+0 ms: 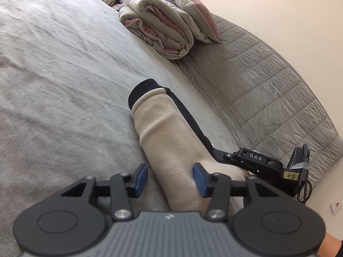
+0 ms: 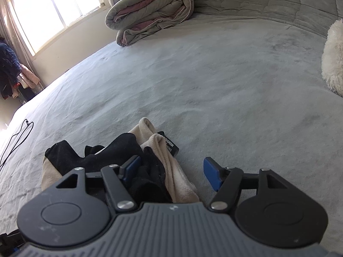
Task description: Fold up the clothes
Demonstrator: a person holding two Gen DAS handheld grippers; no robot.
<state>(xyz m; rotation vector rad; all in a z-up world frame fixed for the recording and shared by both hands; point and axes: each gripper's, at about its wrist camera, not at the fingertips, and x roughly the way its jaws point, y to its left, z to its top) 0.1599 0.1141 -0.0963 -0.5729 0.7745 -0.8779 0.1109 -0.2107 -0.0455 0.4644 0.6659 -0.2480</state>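
The left gripper (image 1: 170,176) hung low over the bed (image 1: 53,85), its blue pads (image 1: 142,176) apart and holding nothing. Between them ran the garment (image 1: 165,132), a beige fleece piece with a black lining, stretched from the gripper toward 12 o'clock, where its black cuff (image 1: 141,90) lay flat on the grey cover. At 3 o'clock in the left view the right gripper (image 1: 255,160) reached in from the side, touching the garment's near edge.

In the right view, the right gripper (image 2: 173,172) also stood with its fingers spread wide, clamped on nothing. The garment (image 2: 150,150) lay bunched at 11 o'clock of it, black and beige folds mixed, a black label (image 2: 169,143) showing; the left pad (image 2: 131,168) touched the black cloth, the right pad (image 2: 211,176) stood over bare cover.

A rolled duvet (image 2: 150,10) sat at 12 o'clock by the quilted headboard (image 1: 268,79), with a pillow (image 1: 188,10) behind it. A white fluffy thing (image 2: 333,57) lay at 2 o'clock. A black cable (image 2: 15,141) trailed at 9 o'clock.

No container was in sight.
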